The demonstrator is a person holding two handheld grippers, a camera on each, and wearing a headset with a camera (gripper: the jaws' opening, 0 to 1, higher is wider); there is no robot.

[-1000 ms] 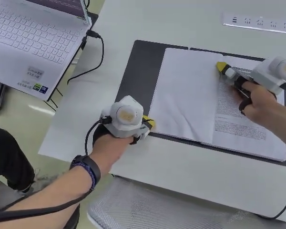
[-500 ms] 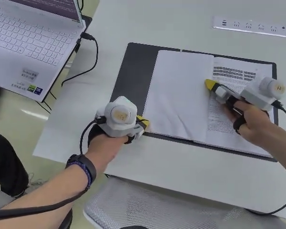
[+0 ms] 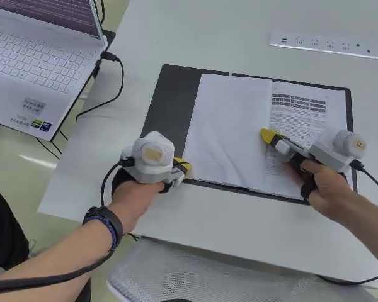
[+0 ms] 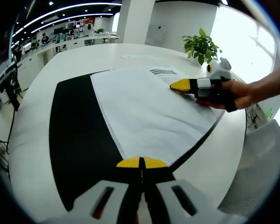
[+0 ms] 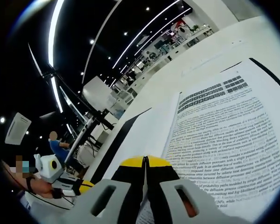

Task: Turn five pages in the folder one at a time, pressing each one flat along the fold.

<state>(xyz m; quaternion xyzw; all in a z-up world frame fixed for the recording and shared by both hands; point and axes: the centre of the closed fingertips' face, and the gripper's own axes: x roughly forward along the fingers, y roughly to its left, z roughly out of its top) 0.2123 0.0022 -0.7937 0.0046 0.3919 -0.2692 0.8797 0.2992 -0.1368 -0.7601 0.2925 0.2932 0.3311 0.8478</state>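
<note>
— White workbench, with a laptop at the far left and a power strip at the far right. Where's the folder?

— The folder lies open in the centre. Its black cover shows at the left, a blank page is turned over onto it, and a printed page lies at the right.

— How would the sheets handle?

— Thin, light and floppy, I'd judge. They would crease or tear easily, and two could lift together. I'd take the right-hand sheet at a free outer corner, then sweep it flat toward the fold. The cover looks stiff.

— And the grippers?

— The right gripper has its yellow tips closed together, holding nothing, over the fold between the two pages. The left gripper is likewise closed on nothing. It sits at the near left corner of the folder, by the blank page's near edge.

— Anything you can't make out?

— Whether the right tips actually touch the paper. The right hand covers the near part of the printed page, and the binding is hidden under the sheets. I can't tell how many pages lie beneath either side.
</note>
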